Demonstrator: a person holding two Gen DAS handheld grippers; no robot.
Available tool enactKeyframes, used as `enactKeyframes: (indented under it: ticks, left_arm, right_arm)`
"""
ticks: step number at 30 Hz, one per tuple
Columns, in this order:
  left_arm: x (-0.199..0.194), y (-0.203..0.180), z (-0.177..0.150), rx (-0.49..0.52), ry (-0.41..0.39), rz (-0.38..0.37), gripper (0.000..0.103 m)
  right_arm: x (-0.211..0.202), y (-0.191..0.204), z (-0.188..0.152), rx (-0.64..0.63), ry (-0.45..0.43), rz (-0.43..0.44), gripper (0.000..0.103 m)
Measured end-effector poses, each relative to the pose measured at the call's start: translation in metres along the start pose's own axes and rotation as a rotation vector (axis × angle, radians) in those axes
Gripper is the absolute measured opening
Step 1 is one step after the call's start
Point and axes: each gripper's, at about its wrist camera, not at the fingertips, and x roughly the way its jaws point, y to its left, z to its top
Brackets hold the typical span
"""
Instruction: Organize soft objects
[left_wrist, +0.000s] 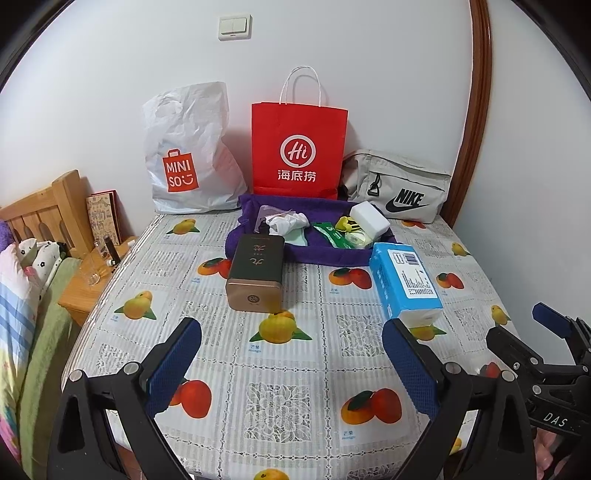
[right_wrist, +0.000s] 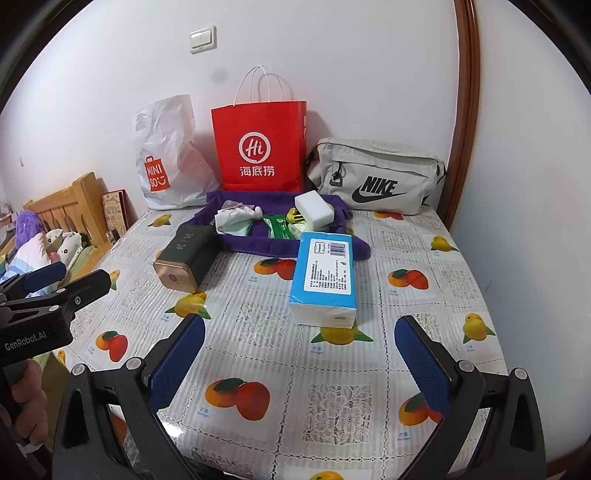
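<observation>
Blue-padded jaws gape wide and empty on my left gripper (left_wrist: 291, 363) and right gripper (right_wrist: 299, 363), both above the tablecloth (right_wrist: 332, 398), short of the tissue pack (right_wrist: 325, 273)

Left hand-held gripper (left_wrist: 291, 358) jaws wide apart, right hand-held gripper (right_wrist: 301, 356) likewise, side by side

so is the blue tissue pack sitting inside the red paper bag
No, the blue tissue pack lies flat on the tablecloth, well in front of the red paper bag standing by the wall.
</observation>
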Motion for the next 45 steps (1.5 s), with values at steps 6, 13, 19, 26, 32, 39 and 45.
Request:
enactKeyframes:
  ticks: [6, 13, 19, 26, 32, 39, 45]
  left_arm:
    - [-0.001, -0.0011, 0.0007, -0.001, -0.001, 0.002, 0.099]
    - [-0.0023, -0.0026, 0.0013, -0.001, -0.003, 0.003, 0.099]
    - [-0.0024, -0.0023, 0.0018, -0.002, -0.003, 0.003, 0.099]
    - [-0.0021, -0.0012, 0.0028, -0.001, -0.004, 0.002, 0.099]
    - [-0.0025, -0.0017, 0.0025, -0.001, -0.005, 0.002, 0.099]
    - [-0.0029, -0.0005, 0.0036, -0.002, -0.006, 0.004, 0.099]
    - [-0.0004, 0.0019, 0.0059, 0.001, -0.001, 0.001, 0.099]
  right_arm:
    - [-0.0005, -0.0016, 0.0016, 0.006, -0.003, -0.001, 0.101]
    - [-0.0013, -0.0018, 0.0019, 0.007, -0.005, -0.001, 0.101]
    - [-0.002, -0.0018, 0.0029, 0.007, -0.009, 0.001, 0.101]
    - [-0.0022, 0.0005, 0.0042, 0.004, -0.01, 0.003, 0.101]
    - [-0.0023, 0.0008, 0.0042, 0.005, -0.011, 0.004, 0.101]
    - [-0.001, 0.0034, 0.0046, 0.003, -0.013, 0.007, 0.101]
    - [0.0, 0.0046, 0.004, 0.0, -0.013, 0.013, 0.101]
